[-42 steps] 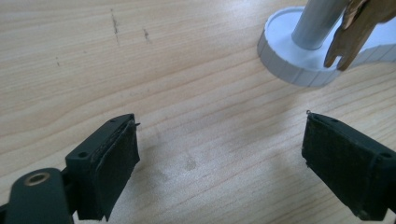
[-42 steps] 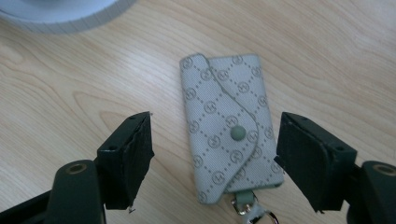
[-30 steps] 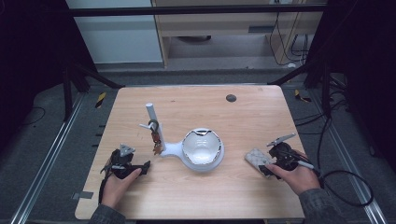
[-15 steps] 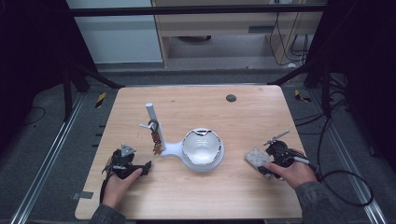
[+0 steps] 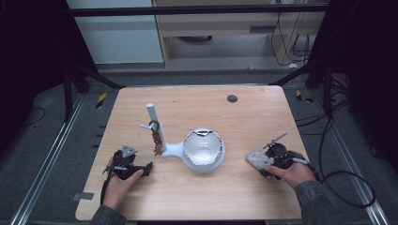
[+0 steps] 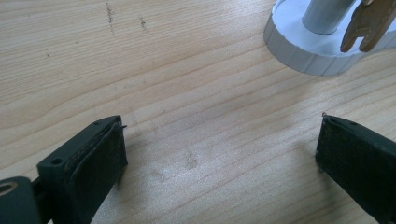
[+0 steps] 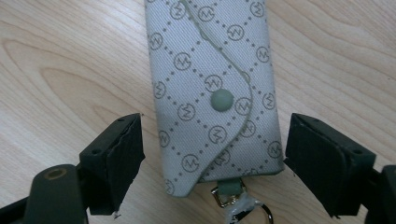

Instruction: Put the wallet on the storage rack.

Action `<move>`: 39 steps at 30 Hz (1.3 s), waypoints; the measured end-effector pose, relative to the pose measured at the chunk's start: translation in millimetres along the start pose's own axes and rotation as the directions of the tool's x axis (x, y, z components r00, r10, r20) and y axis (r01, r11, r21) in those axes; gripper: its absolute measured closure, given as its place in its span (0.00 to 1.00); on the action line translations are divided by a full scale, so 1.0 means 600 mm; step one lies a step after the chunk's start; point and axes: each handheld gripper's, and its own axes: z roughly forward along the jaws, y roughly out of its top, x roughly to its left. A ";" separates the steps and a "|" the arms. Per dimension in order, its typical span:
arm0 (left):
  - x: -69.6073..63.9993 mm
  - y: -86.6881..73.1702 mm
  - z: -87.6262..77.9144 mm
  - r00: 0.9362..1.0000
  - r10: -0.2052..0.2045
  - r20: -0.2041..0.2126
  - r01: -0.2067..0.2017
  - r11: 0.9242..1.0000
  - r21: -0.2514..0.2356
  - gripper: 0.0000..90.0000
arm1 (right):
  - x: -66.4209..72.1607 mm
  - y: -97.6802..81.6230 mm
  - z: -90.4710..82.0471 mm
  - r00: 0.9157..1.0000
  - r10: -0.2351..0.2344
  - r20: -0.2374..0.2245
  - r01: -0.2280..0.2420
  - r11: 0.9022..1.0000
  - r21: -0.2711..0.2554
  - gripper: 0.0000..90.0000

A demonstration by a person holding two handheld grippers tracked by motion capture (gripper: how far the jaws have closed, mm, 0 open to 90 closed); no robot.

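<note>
the grey patterned key case (image 7: 212,95) lay flat on the wooden table (image 5: 253,126) near its right edge, snap flap up, its metal ring (image 7: 243,207) toward the right gripper (image 7: 212,163). that gripper's jaws stood apart on either side of the case, with a gap at each pad, so nothing was clamped. well to the left, the left gripper (image 6: 219,154) rested with jaws wide apart over bare wood, near the white key stand (image 5: 157,129) and its bowl (image 5: 203,147).
</note>
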 end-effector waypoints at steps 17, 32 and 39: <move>-0.002 0.001 0.001 1.000 0.007 0.005 -0.006 1.000 -0.002 0.01 | -0.013 -0.010 0.016 1.000 -0.002 -0.024 0.003 0.999 0.044 0.29; -0.002 0.001 0.001 1.000 0.009 0.007 -0.009 1.000 -0.002 0.01 | 0.001 0.000 -0.031 0.996 -0.087 0.004 0.087 0.996 0.008 0.36; -0.003 0.001 0.001 1.000 0.009 0.006 -0.009 1.000 -0.001 0.01 | 0.027 0.025 -0.083 0.984 -0.176 0.023 0.176 0.984 -0.021 0.36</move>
